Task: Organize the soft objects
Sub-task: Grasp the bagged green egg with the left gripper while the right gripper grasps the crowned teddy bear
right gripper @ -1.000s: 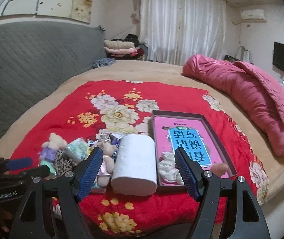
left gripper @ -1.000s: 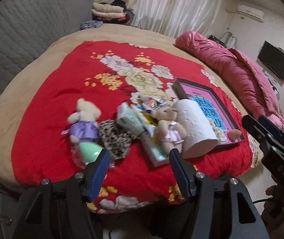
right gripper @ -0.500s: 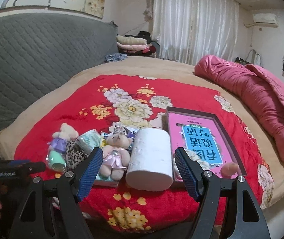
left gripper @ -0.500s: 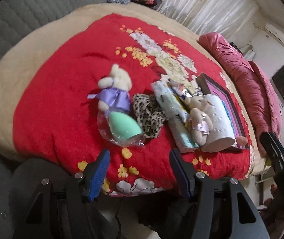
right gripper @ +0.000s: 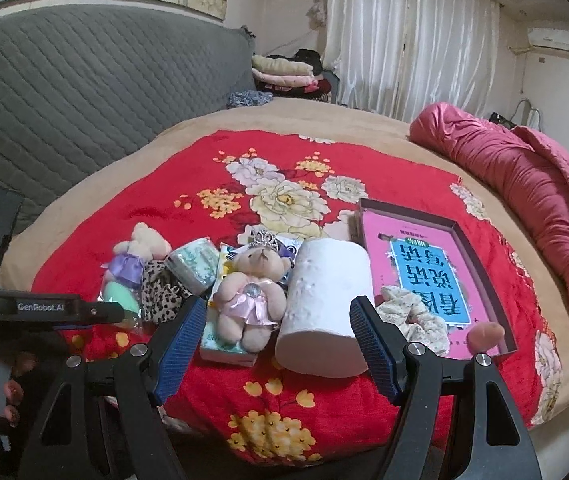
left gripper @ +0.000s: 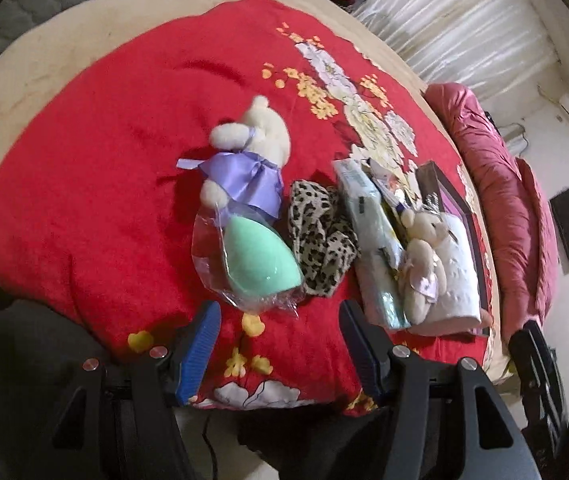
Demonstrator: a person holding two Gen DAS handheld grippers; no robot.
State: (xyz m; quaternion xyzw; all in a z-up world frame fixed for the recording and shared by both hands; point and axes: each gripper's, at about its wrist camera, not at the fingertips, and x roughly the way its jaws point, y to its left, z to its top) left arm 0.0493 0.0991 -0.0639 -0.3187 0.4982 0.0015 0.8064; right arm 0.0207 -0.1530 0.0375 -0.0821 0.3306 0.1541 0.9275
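Currently the left gripper (left gripper: pixel 278 330) hangs just short of the bagged green sponge (left gripper: pixel 258 258), jaws spread and empty. The sponge lies on the red blanket (left gripper: pixel 84 200), touching the purple-dressed bear (left gripper: pixel 250 152) and the leopard cloth (left gripper: pixel 320 236). To grip well, centre the sponge between both pads, not the loose plastic alone (the film would likely slip), and close gently so the bear's ribbon is not caught. The right gripper (right gripper: pixel 272 344), jaws likewise spread and empty, waits near the paper roll (right gripper: pixel 326 304); the pink box (right gripper: pixel 480 252) lies just beyond it.
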